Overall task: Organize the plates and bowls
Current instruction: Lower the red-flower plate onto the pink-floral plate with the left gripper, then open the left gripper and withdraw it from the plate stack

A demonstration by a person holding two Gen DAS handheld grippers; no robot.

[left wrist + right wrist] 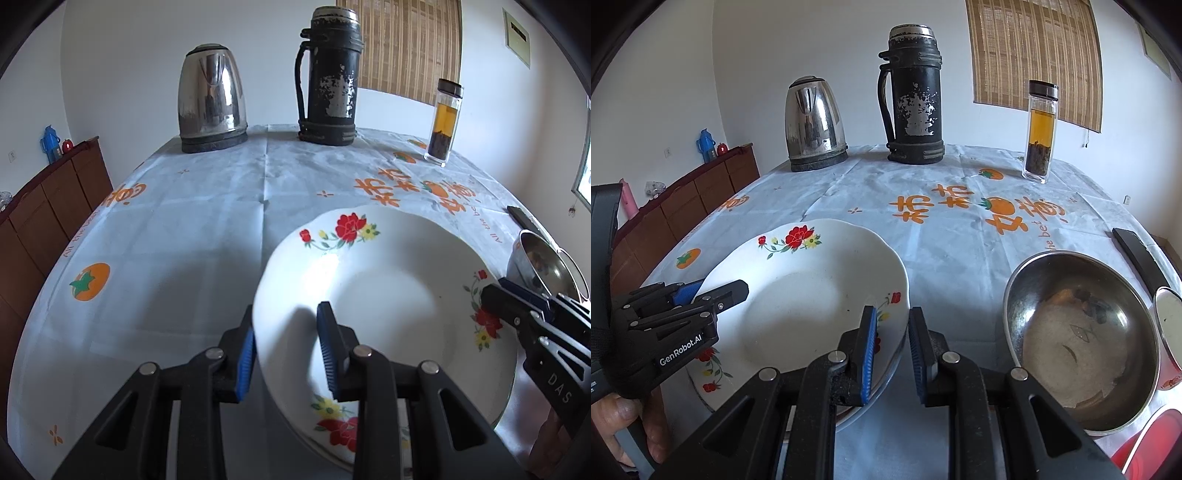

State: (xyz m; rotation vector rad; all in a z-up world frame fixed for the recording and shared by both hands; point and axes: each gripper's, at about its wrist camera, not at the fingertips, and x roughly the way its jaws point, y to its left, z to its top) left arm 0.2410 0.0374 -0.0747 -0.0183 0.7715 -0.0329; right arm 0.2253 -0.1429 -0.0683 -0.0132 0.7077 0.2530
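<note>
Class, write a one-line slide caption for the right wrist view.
Both tools straddle opposite rims of a floral plate; a steel bowl sits alongside.

The left tool [713, 291] is showing "GenRobot.AI" in white on its black body in the right wrist view. The right tool [495, 295] is bearing "DAS" in the left wrist view. The tablecloth [923, 258] is carrying large orange Chinese characters and the partly readable English line "All the be…" along its print.
</note>
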